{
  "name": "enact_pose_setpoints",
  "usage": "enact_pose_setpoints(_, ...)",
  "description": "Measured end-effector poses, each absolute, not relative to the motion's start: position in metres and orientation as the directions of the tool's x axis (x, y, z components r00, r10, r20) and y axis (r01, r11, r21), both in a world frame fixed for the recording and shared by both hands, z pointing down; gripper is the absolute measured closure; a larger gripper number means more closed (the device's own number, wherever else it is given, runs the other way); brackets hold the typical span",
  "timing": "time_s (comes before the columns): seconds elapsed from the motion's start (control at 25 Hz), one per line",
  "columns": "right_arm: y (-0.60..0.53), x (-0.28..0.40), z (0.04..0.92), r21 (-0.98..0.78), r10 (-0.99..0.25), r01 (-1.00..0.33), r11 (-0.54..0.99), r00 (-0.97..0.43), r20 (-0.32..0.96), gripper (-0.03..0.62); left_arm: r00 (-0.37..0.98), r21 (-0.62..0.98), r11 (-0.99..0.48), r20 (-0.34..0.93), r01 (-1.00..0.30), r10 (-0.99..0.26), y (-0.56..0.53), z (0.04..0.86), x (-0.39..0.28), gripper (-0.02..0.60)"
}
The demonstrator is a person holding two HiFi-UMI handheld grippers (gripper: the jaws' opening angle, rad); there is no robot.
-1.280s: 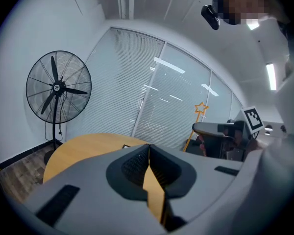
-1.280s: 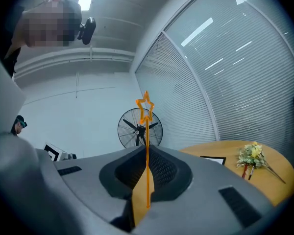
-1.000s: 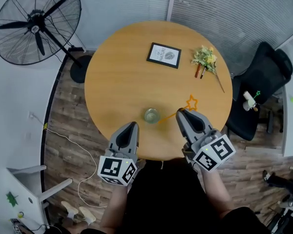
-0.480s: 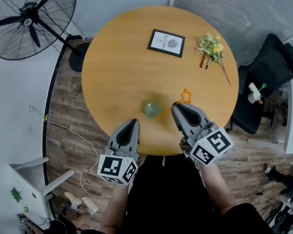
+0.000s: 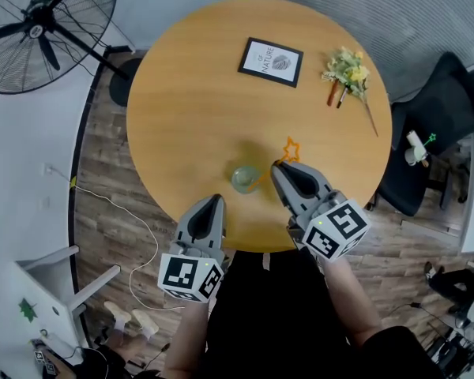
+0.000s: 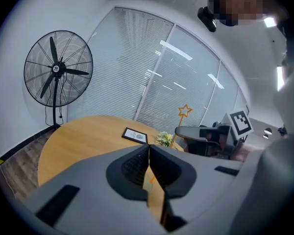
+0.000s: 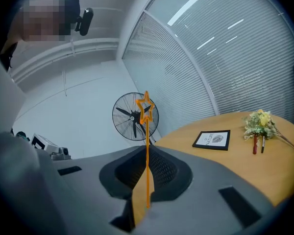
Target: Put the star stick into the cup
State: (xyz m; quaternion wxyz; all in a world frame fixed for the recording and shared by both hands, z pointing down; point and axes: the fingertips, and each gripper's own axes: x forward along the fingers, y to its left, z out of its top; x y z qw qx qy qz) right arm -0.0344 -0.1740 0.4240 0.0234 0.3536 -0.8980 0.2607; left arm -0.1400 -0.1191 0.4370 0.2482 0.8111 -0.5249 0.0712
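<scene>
An orange star stick is held by my right gripper, which is shut on its thin shaft; the star end points away over the table. In the right gripper view the star stick runs upright between the closed jaws. A small clear glass cup stands on the round wooden table, just left of the right gripper's tip, and the stick's lower end reaches its rim. My left gripper is shut and empty near the table's front edge; its own view shows the left gripper closed.
A framed picture and a bunch of flowers lie at the far side of the table. A standing fan is at far left, a black chair at right. A white cable runs on the floor.
My right gripper has carried the star stick left and nearer the cup; the stick's lower end now reaches the cup. The left gripper stays in place.
</scene>
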Motion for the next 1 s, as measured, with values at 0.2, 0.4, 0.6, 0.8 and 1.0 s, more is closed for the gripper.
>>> enact_pose_setpoints(0.2, -0.18, -0.04, 0.441, -0.466, -0.606, -0.644, 0.608, -0.754, 0.251, 0.569, 0.434, 0.332, -0.315, 0.393, -0.889, -0.811, -0.123, 0.445, -0.142, 0.581)
enact_pose_setpoints(0.4, -0.182, -0.043, 0.456, -0.477, -0.596, -0.643, 0.599, -0.756, 0.271, 0.568, 0.433, 0.338, -0.308, 0.406, -0.889, -0.804, -0.126, 0.452, -0.141, 0.581)
enact_pose_setpoints(0.6, -0.182, -0.045, 0.47, -0.49, -0.587, -0.646, 0.585, -0.754, 0.295, 0.568, 0.437, 0.345, -0.306, 0.415, -0.887, -0.798, -0.127, 0.456, -0.138, 0.581)
enact_pose_setpoints(0.8, -0.181, -0.045, 0.481, -0.496, -0.578, -0.649, 0.577, -0.754, 0.313, 0.568, 0.434, 0.349, -0.299, 0.424, -0.888, -0.795, -0.126, 0.463, -0.139, 0.581)
enact_pose_setpoints(1.0, -0.18, -0.046, 0.49, -0.505, -0.571, -0.652, 0.565, -0.751, 0.331, 0.568, 0.429, 0.351, -0.291, 0.429, -0.89, -0.795, -0.125, 0.465, -0.142, 0.581)
